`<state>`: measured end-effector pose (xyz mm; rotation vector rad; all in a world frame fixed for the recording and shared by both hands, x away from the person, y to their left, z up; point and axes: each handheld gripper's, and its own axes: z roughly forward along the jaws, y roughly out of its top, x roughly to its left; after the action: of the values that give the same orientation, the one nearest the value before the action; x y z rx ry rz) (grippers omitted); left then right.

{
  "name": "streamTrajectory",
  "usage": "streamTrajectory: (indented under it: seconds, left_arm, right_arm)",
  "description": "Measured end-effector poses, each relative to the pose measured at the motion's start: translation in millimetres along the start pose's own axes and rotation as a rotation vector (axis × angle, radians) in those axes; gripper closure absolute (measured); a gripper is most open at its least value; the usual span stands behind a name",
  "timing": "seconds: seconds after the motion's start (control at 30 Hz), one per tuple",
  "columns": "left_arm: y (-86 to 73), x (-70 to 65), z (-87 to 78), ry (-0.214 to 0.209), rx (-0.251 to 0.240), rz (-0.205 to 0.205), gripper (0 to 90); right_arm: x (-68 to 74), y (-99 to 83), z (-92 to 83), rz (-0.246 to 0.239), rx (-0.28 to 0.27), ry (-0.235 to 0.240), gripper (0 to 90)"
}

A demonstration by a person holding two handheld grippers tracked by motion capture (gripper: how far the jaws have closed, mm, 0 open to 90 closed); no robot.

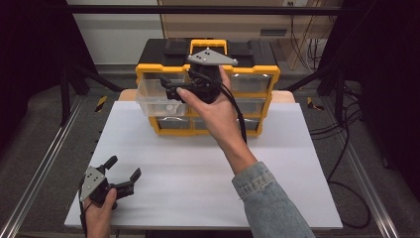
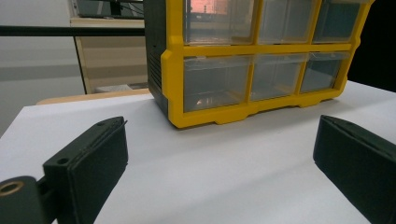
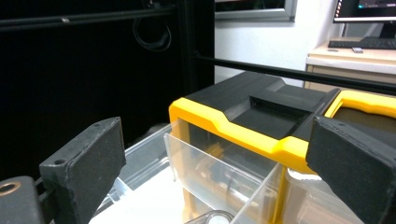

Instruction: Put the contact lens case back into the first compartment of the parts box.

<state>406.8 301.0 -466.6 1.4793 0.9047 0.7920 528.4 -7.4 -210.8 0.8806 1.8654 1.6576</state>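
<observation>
A yellow and black organiser cabinet (image 1: 261,74) with clear drawers stands at the back of the white table (image 1: 198,173). One clear drawer (image 1: 153,94) on its left side is pulled out, with a small white object (image 1: 171,105) inside. My right gripper (image 1: 169,87) hovers over that drawer, open and holding nothing. The right gripper view has the drawer's clear wall (image 3: 196,163) and the cabinet's yellow top edge (image 3: 243,133) between the spread jaws. My left gripper (image 1: 125,166) rests low at the table's front left, open and empty, facing the cabinet (image 2: 210,116).
The table's wooden edge (image 1: 128,93) shows behind the white board. Metal rails (image 1: 39,168) run along both sides, and black cables (image 1: 341,148) lie on the floor at the right. A black bar (image 1: 198,9) crosses overhead at the back.
</observation>
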Motion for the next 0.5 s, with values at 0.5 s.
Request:
streamTrajectory:
  seconds: [0.5]
  left_arm:
    - [0.1, 0.4, -0.2, 0.002, -0.003, -0.001, 2.7]
  right_arm:
    - [-15.8, -0.1, -15.8, -0.028, -0.023, -0.029, 2.3]
